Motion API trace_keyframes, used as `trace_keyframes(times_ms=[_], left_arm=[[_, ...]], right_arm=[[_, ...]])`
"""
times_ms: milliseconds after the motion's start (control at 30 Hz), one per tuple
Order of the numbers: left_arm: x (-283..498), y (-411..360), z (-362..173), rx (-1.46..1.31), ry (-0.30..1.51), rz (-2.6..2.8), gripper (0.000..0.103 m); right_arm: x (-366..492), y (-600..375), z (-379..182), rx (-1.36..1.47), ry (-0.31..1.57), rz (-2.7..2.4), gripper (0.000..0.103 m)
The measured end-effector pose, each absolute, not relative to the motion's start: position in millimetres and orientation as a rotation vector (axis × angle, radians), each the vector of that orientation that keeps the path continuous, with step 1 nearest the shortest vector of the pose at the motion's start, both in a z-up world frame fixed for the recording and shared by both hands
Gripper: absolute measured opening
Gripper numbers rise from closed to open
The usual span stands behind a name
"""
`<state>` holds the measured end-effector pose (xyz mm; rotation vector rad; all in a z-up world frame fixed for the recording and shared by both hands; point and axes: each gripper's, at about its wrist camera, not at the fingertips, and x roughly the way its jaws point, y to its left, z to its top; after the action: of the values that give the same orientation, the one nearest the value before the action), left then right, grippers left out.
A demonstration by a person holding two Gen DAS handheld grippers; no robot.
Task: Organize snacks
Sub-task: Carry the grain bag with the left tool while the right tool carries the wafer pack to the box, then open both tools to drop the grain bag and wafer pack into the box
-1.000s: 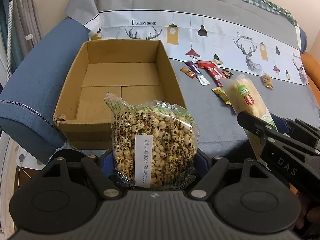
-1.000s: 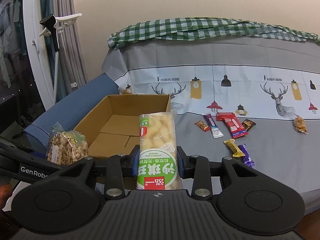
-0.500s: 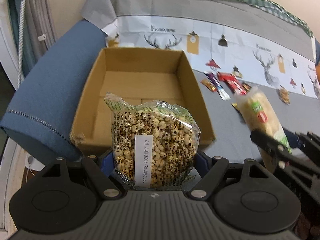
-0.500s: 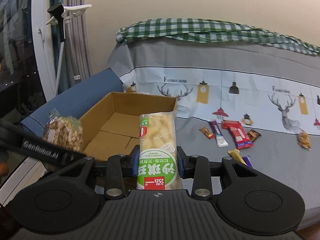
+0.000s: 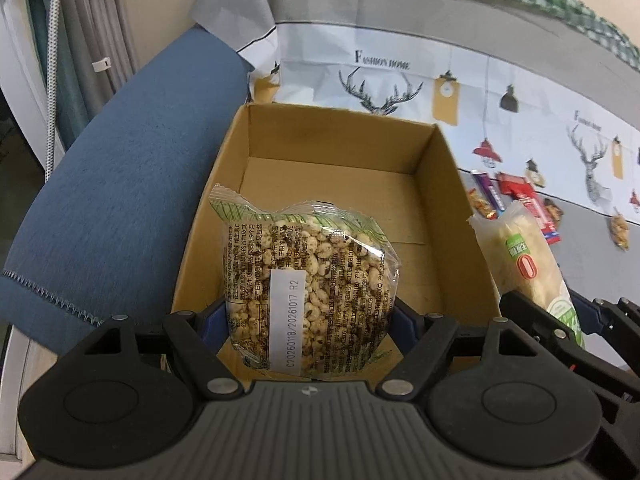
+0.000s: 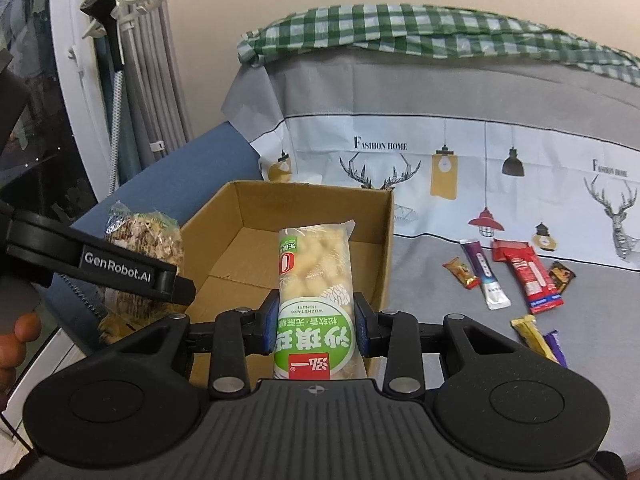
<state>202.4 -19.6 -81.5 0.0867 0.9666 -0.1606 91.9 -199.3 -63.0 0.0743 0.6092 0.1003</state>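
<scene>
Snacks are held in both grippers above the near edge of the box [image 5: 340,184]. The cereal bag [image 5: 308,288] is clamped upright and wide between the pads of the left gripper [image 5: 310,320], and the box floor lies directly ahead and below it. The long pack [image 6: 316,304] is gripped at its lower end by the right gripper [image 6: 316,328], jaws narrow, its long axis pointing away toward the box's far wall. The left gripper appears nearer the box centre; the right sits by the right-hand wall. Both loads are judged ready for lowering and release. Small wrapped bars [image 6: 520,276] lie on the sheet [image 6: 440,240], well apart to the right.
</scene>
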Motion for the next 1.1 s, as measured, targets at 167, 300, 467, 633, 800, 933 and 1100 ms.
trace_keyframes(times_ms=[167, 300, 467, 633, 800, 933, 1100], left_arm=[[234.6, -20.1, -104.1, 0.119, 1.000, -0.139, 0.082], [256.4, -20.8, -123.9, 0.139, 1.036, -0.126, 0.082], [275.5, -22.5, -144.3, 0.156, 1.072, -0.118, 0.082], [286.1, -22.6, -158.0, 0.172, 1.089, -0.119, 0.083], [280.9, -20.2, -149.7, 0.199, 1.001, -0.107, 0.103], [267.2, -11.5, -136.4, 0.187, 0.984, -0.112, 0.103], [223.0, 3.1, -126.7, 0.146, 1.012, -0.096, 0.103]], right_arm=[[127.3, -188.1, -80.7, 0.060, 0.646, 0.104, 0.038], [151.0, -186.1, -99.9, 0.060, 0.700, 0.102, 0.038], [173.2, -182.4, -118.5, 0.051, 0.739, 0.110, 0.038], [188.2, -181.4, -133.1, 0.051, 0.765, 0.102, 0.038], [195.4, -187.6, -137.2, 0.086, 0.750, 0.094, 0.057], [189.0, -196.7, -120.3, 0.131, 0.696, 0.070, 0.087], [159.4, -186.6, -103.5, 0.121, 0.727, 0.094, 0.090]])
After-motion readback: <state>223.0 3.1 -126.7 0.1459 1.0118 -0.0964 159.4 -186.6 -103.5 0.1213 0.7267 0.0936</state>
